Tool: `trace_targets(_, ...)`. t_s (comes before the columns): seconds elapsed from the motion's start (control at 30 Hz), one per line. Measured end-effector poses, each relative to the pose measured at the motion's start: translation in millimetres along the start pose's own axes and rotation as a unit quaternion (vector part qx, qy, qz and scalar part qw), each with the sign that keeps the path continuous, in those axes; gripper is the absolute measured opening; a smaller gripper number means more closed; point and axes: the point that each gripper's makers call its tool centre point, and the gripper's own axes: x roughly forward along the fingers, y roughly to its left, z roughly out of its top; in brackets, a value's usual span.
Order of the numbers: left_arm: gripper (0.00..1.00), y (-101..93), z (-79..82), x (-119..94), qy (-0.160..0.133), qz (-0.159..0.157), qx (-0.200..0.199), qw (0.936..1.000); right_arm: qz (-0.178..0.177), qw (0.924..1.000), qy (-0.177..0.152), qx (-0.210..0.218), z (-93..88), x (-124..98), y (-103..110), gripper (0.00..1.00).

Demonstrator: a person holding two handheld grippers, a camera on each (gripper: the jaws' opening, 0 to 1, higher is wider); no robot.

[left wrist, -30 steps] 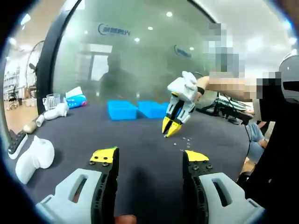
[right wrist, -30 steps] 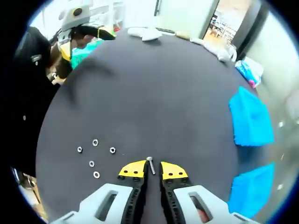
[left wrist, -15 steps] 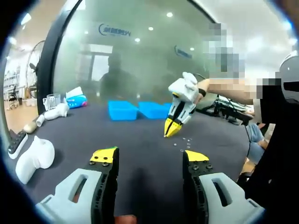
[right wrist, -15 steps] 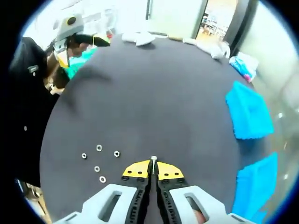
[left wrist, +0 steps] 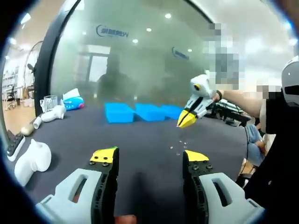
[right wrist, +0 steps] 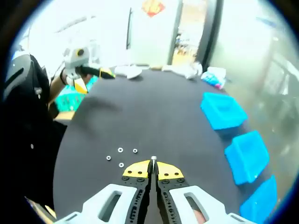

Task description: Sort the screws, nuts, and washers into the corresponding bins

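- I'm at a round dark table (right wrist: 154,121) in a bright office space, with a smoked glass wall behind the far edge and assorted white parts lying at the table's left side in the left gripper view.
- My right gripper (right wrist: 153,170) has its jaws pressed together on a small screw (right wrist: 153,161), lifted clear of the table; the screw's head pokes out just past the yellow tips.
- My left gripper (left wrist: 150,157) hovers low over the table with its jaws wide apart and nothing between them.
- The step I judge I'm in: carrying this screw to its bin. To do it well I should hold the squeeze firm, travel level, and let go only once the tips are over the right bin, low enough that the screw doesn't bounce out.
- Three blue bins (right wrist: 223,110) sit in a row along the right edge in the right gripper view, well apart from the screw; which one takes screws I cannot tell.
- The screw looks short, silvery, slim and upright in the jaws.
- A few loose nuts or washers (right wrist: 120,150) remain on the table just left of my right tips; they are too small to tell apart.
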Motion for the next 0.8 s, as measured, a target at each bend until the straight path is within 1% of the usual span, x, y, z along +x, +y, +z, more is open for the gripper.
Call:
trace_targets(0.03,0.53,-1.2,1.0,1,-0.001,-0.002,0.001,1.0,-0.01,0.9999,-0.012,0.007,-0.7,-7,0,0.01)
trace_targets(0.1,0.53,-3.6,2.5,2,-0.002,-0.005,0.0,1.0,-0.042,0.9983,-0.039,0.012,-1.5,-21,-7,0.01)
trace_targets(0.13,0.53,-4.8,3.2,3,-0.003,-0.007,0.0,1.0,-0.057,0.9965,-0.057,0.025,-0.7,-28,-9,0.01)
trace_targets(0.2,0.53,-6.7,4.4,6,-0.004,-0.01,-0.001,0.9999,-0.082,0.9925,-0.083,0.038,-1.2,-43,-11,0.01)
trace_targets(0.27,0.53,-9.3,6.4,9,-0.005,-0.015,-0.004,0.9999,-0.114,0.9859,-0.11,0.054,-4.3,-59,-13,0.01)
trace_targets(0.33,0.53,-12.4,9.0,11,-0.007,-0.018,-0.002,0.9998,-0.134,0.9814,-0.122,0.063,-9.0,-69,-11,0.01)
trace_targets(0.4,0.53,-14.4,10.9,11,-0.009,-0.02,0.0,0.9998,-0.162,0.9724,-0.145,0.084,-13.4,-83,-12,0.01)
trace_targets(0.47,0.53,-15.6,12.5,12,-0.01,-0.022,0.001,0.9997,-0.187,0.9641,-0.163,0.095,-18.2,-95,-11,0.01)
trace_targets(0.53,0.53,-17.0,13.4,13,-0.011,-0.023,0.002,0.9997,-0.215,0.9555,-0.172,0.105,-26.4,-106,-12,0.01)
trace_targets(0.57,0.53,-17.9,13.8,13,-0.011,-0.023,0.004,0.9997,-0.236,0.9502,-0.175,0.105,-30.1,-111,-13,0.01)
trace_targets(0.6,0.53,-19.0,14.3,14,-0.011,-0.024,0.005,0.9996,-0.265,0.9423,-0.174,0.106,-36.9,-119,-15,0.01)
trace_targets(0.63,0.53,-20.0,14.9,14,-0.011,-0.025,0.006,0.9996,-0.287,0.9367,-0.171,0.107,-42.1,-124,-17,0.01)
trace_targets(0.67,0.53,-21.1,15.4,15,-0.011,-0.025,0.007,0.9996,-0.302,0.9298,-0.18,0.109,-43.5,-129,-18,0.01)
trace_targets(0.7,0.53,-22.4,16.0,15,-0.012,-0.027,0.009,0.9995,-0.314,0.922,-0.192,0.12,-44.7,-134,-18,0.01)
trace_targets(0.73,0.53,-23.5,16.6,15,-0.012,-0.028,0.01,0.9995,-0.319,0.9181,-0.199,0.127,-45.7,-137,-18,0.01)
trace_targets(0.8,0.53,-24.7,17.7,16,-0.013,-0.028,0.012,0.9994,-0.339,0.9062,-0.21,0.141,-49.6,-146,-17,0.01)
